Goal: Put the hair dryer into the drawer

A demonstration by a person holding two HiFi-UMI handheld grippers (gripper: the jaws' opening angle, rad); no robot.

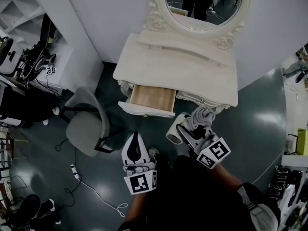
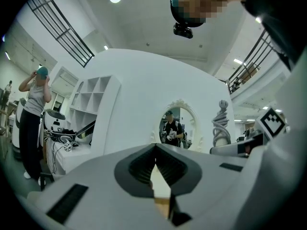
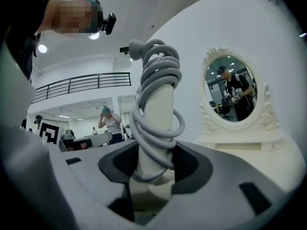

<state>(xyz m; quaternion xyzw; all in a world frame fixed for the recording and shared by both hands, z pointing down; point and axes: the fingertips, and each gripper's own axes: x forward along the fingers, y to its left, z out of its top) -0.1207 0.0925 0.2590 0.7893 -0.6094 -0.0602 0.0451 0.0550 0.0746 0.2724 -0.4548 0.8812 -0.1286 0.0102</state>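
Observation:
A white hair dryer with its grey cord wound round the handle is held upright in my right gripper, whose jaws are shut on the handle. In the head view that gripper hangs just in front of the cream dressing table, right of its pulled-out wooden drawer. My left gripper is below the drawer, empty. Its jaws meet at the tips in the left gripper view.
A grey office chair stands left of the drawer. An oval mirror tops the table. A power strip and cable lie on the dark floor. A cluttered desk is at far left, with a person standing near it.

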